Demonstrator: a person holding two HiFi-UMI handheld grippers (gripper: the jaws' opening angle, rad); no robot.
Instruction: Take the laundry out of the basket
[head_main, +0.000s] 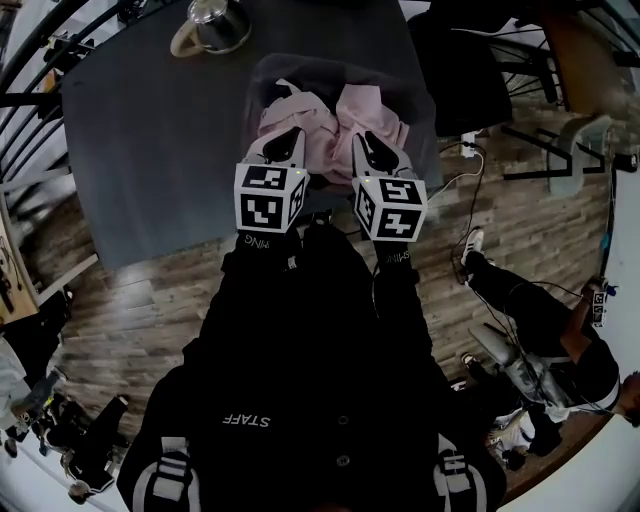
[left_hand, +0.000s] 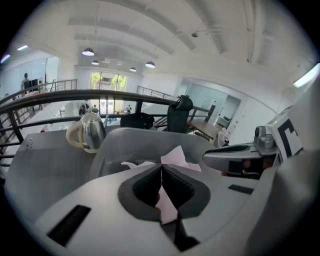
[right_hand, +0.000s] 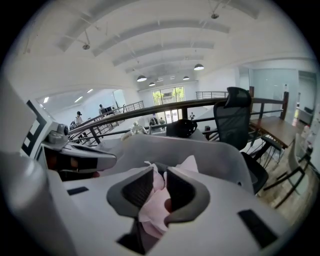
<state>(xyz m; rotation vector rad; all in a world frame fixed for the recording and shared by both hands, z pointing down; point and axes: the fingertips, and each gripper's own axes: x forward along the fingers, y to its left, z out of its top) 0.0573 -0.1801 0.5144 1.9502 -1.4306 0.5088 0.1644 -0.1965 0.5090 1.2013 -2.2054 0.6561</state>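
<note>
A grey laundry basket (head_main: 262, 76) stands on a dark table (head_main: 140, 140) and holds crumpled pale pink laundry (head_main: 325, 130). Both grippers reach down into it side by side. My left gripper (head_main: 284, 146) is shut on a fold of the pink cloth (left_hand: 175, 157), which shows between and below its dark pads (left_hand: 172, 186). My right gripper (head_main: 374, 152) is shut on another bunch of the pink cloth (right_hand: 154, 206), which fills the narrow gap between its pads (right_hand: 182, 192). The basket wall (left_hand: 135, 145) rises just behind the left jaws, and the basket wall (right_hand: 210, 150) also stands behind the right jaws.
A steel kettle (head_main: 214, 24) with a cream handle stands on the table beyond the basket. A black office chair (head_main: 470, 60) is at the table's right. A person (head_main: 540, 340) sits on the wooden floor at lower right. Black railings (left_hand: 60, 97) run behind the table.
</note>
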